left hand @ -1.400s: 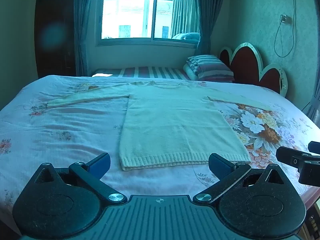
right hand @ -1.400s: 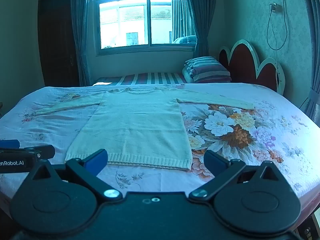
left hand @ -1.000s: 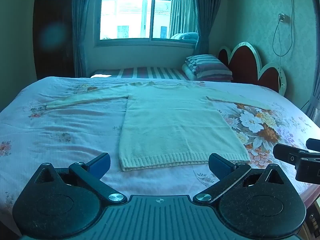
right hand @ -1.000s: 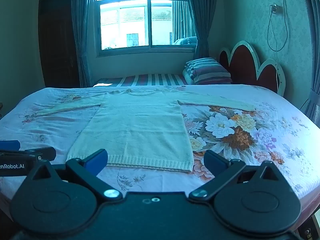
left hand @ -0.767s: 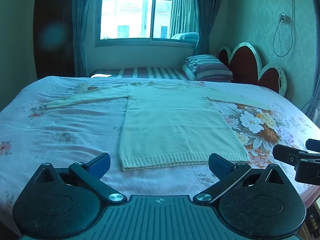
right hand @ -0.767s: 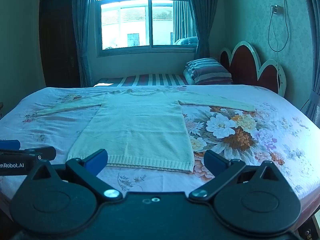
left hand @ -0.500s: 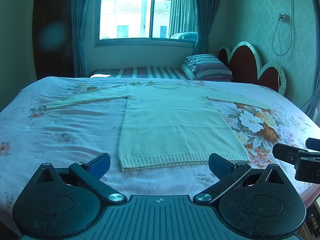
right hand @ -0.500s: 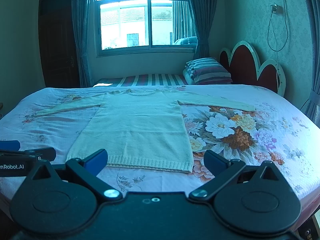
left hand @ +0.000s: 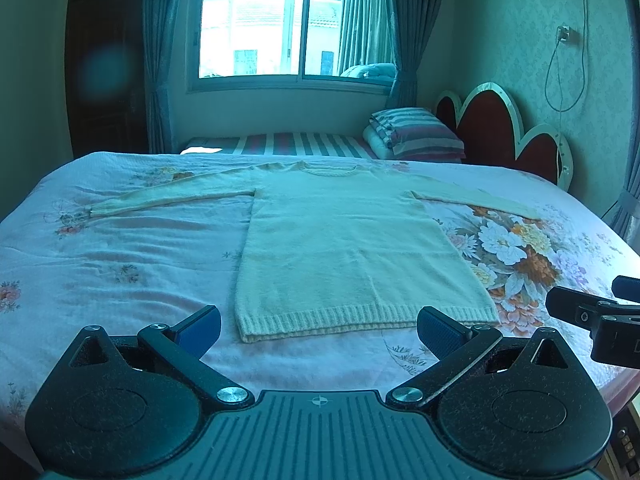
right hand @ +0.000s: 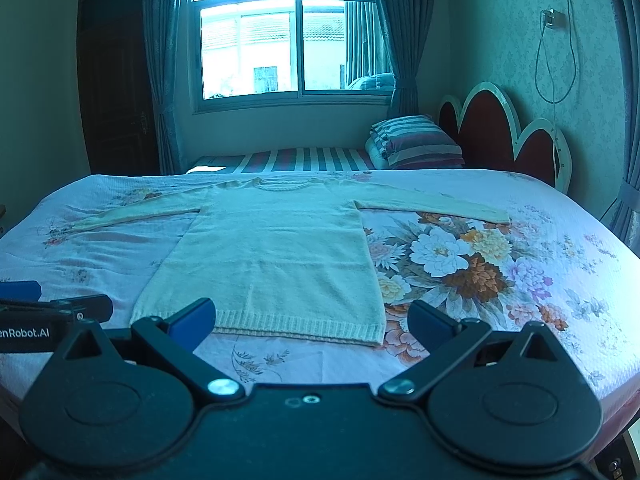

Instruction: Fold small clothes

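Cream knit, ribbed at hem and neck — the sweater (left hand: 352, 248) lay flat, front up, in the middle of the bed (left hand: 120, 248), both sleeves stretched out sideways, neck toward the window (left hand: 292, 28), hem nearest the grippers. Against the frames from a second or so back, almost nothing had changed: the sweater sat in the same spot, no fold begun, no cloth lifted. The views only drifted a hair. So the task, as I judged it, was at its very start — still the approach.

The left gripper (left hand: 318, 330) hovered just short of the hem, fingers spread wide, nothing between them. The right gripper (right hand: 310, 320) did the same on the other side, fingers wide apart and empty, its blue pads (right hand: 192, 314) low over the hem's corner. Each gripper showed at the edge of the other's view, side by side.

The first likely grab looked to be a sleeve or a hem corner; knit that loose would probably sag and drag if pinched by one edge only.

Surface: a pale pink quilted bedspread, mildly wrinkled on the left, with a big floral print (right hand: 452, 260) on the right, partly under the right sleeve. Room: teal curtains, dark door (right hand: 116, 88) on the left, scalloped red headboard (left hand: 500, 132), striped pillows (left hand: 416, 134), a cable hanging from a wall socket (right hand: 552, 20).
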Demonstrator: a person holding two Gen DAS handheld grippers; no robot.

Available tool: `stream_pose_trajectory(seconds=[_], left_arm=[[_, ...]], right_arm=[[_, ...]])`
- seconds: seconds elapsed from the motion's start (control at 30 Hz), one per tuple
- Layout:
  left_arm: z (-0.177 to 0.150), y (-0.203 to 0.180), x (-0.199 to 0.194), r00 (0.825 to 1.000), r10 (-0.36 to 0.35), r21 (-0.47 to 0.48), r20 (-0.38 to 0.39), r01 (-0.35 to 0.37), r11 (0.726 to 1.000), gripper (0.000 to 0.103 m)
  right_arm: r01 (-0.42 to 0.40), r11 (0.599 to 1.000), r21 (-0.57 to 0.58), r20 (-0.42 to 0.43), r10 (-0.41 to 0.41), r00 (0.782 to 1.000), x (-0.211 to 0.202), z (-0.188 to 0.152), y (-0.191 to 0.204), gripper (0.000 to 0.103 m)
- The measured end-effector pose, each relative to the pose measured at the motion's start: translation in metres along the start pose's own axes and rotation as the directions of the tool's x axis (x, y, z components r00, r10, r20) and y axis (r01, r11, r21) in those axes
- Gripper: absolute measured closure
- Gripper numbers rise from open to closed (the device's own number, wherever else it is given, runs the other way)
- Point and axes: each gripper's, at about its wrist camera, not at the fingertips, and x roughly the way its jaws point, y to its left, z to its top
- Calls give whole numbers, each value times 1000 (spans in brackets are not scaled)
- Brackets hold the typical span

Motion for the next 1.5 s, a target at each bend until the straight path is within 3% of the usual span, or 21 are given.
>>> stream_pose_trajectory(seconds=[1.5], left_arm=[[-2, 4, 1, 1000, -1, 0, -1, 1, 1000, 0]], right_arm=[[-10, 1000, -5, 3, 10, 1000, 1, 1, 8, 0]])
